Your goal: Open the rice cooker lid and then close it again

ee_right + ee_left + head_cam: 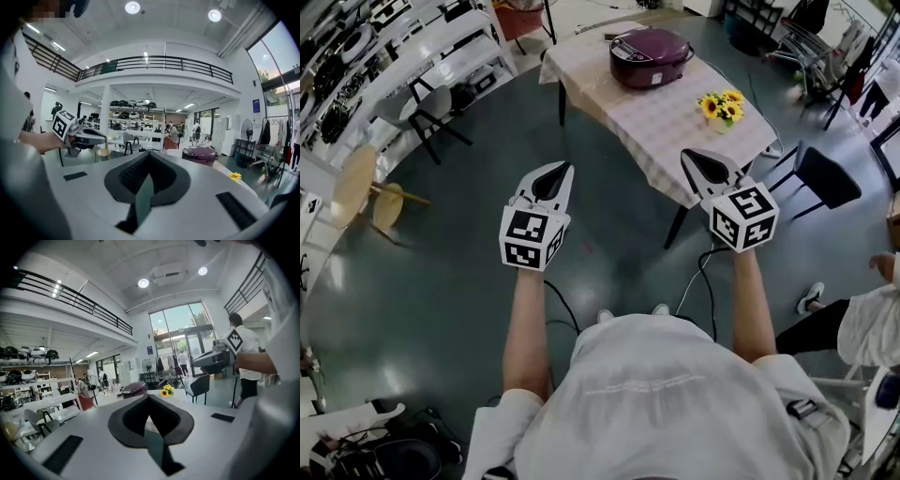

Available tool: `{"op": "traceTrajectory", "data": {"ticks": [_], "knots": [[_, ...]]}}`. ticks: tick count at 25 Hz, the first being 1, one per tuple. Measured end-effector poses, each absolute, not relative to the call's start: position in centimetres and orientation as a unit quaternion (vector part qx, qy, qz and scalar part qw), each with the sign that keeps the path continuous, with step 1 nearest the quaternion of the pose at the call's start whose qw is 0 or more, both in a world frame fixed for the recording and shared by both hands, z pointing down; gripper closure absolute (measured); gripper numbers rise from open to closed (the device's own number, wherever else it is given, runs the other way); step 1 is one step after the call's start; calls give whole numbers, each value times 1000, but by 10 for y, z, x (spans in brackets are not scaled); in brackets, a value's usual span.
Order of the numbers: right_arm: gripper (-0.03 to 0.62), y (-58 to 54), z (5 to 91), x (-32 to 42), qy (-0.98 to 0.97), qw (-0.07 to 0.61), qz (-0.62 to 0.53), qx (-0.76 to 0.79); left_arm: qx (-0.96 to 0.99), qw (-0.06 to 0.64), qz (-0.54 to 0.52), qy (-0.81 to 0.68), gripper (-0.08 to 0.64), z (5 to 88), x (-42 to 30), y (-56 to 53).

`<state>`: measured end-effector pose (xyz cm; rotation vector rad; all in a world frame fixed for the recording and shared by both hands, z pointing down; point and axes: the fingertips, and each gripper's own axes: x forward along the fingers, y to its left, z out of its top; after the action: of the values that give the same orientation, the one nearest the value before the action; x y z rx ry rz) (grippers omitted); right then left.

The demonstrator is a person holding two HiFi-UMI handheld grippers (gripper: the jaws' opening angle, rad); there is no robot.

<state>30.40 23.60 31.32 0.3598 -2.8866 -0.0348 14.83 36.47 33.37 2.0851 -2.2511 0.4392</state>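
While neither tool touches anything, step in hand: the approach, by my judgement. Opening the cooker has not begun, and closing it comes after that.
left hand-held gripper (555, 178): jaws pressed together on nothing, held out over the floor, short of the worktop (675, 127).
right hand-held gripper (698, 164): jaws likewise together and empty. In the head view its tip overlaps the near edge of the worktop, but I cannot tell whether it truly reaches over it.
rice cooker (650, 54): dark purple and round, standing toward the far end of the checked cloth, well apart from both grippers.
lid (652, 42): lying flat on the body, so the cooker reads as closed.
flowers (721, 106): a small yellow bunch on the worktop, nearer the person than the cooker and toward the right side.
next move calls for: stepping forward until a gripper reaches the cooker's front. The lid release is too small to make out from here, so it needs finding first. A closed tip could probably press it.
risk: the flowers stand near the right-hand path and could be knocked.
count: two hand-held grippers, one rice cooker with one lid, one worktop, one bunch of flowers, one dark chair (825, 178) beside the worktop.
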Motion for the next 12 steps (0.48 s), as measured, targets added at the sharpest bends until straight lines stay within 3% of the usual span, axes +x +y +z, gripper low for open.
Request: {"op": "traceTrajectory", "data": {"ticks": [9, 12], "knots": [[568, 275, 315, 272, -983, 119, -42, 133, 660, -2, 127, -741, 537, 337, 108, 407], [565, 286, 316, 267, -982, 122, -44, 135, 654, 7, 132, -745, 462, 344, 96, 420]]}}
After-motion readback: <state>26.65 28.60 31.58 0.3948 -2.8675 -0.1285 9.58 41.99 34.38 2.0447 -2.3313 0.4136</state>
